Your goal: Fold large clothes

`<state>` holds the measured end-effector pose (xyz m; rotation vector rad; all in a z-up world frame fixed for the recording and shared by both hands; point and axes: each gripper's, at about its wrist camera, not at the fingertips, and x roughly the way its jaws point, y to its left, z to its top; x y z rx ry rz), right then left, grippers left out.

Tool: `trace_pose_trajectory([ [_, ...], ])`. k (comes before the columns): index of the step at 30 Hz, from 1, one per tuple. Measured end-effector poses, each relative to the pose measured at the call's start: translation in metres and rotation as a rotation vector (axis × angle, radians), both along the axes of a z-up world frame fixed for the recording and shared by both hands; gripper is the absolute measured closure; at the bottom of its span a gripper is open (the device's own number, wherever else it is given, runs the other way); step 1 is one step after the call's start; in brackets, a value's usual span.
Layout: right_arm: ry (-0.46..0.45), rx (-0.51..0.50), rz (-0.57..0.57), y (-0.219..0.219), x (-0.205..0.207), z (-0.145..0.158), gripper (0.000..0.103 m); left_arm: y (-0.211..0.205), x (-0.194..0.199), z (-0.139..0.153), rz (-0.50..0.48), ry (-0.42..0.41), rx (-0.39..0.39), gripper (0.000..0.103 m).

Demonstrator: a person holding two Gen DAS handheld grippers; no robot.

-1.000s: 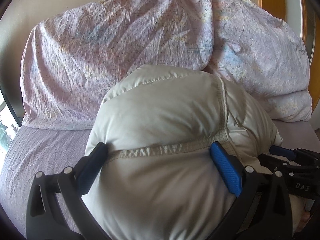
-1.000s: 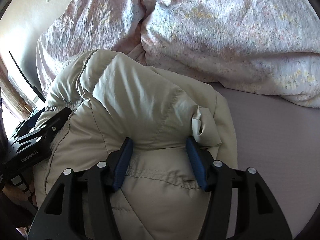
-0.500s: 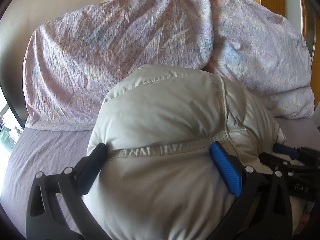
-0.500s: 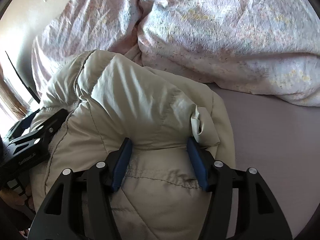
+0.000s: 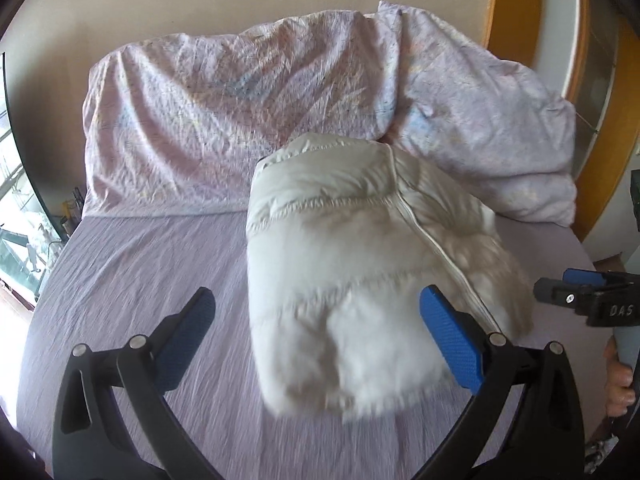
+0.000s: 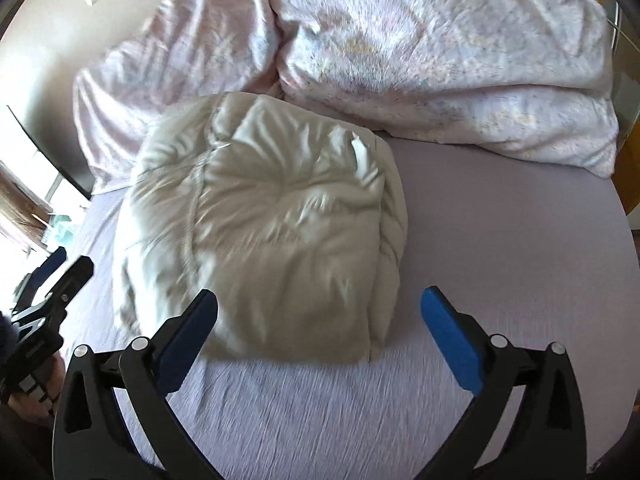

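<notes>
Lavender bed sheet [image 5: 132, 264] stretches wide, floral duvet [image 5: 240, 120] heaped along its head edge, and the folded cream puffer jacket [image 6: 272, 232] sits mid-bed just before it, left gripper [image 5: 316, 332] and right gripper [image 6: 320, 328] both spread empty, apparently leaving the bundle settled.

Both views were lit by strong daylight entering from a window [image 5: 16, 208] at about nine o'clock, where the glass was blown out to near white. The lilac bed sheet [image 5: 132, 280] was evenly and brightly lit, with soft shadows cast into its wrinkles. The padded jacket [image 5: 360, 264] was smeared by motion blur in the left wrist view, most heavily along its near edge at six o'clock; in the right wrist view the jacket [image 6: 280, 224] and the patterned duvet [image 6: 440, 48] were likewise softened. Straight lines were bowed by fisheye distortion, and dark vignetting was seen in all corners.
</notes>
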<state>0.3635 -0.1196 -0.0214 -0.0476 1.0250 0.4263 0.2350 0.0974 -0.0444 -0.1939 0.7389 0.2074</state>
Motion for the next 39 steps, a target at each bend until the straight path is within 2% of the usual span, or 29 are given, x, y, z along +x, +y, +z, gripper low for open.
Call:
trace_pose_trajectory([
  [7,0.031,0.014,-0.036,-0.021,-0.048,0.004,0.001,-0.012,-0.046,0.011,0.018,0.013,-0.075,0.002],
  [22,0.024,0.068,0.004,-0.026,-0.125,0.004,0.001,-0.034,-0.113,0.005,0.007,0.059,-0.124,0.002],
  [25,0.014,0.086,0.011,-0.023,-0.135,0.005,0.001,-0.036,-0.122,0.002,0.001,0.061,-0.15,0.002],
  [30,-0.015,0.107,0.029,-0.018,-0.147,0.006,0.001,-0.041,-0.13,0.003,-0.013,0.047,-0.152,0.002],
  [39,-0.029,0.165,0.011,-0.026,-0.151,0.009,0.001,-0.043,-0.132,0.004,-0.039,0.024,-0.187,0.002],
])
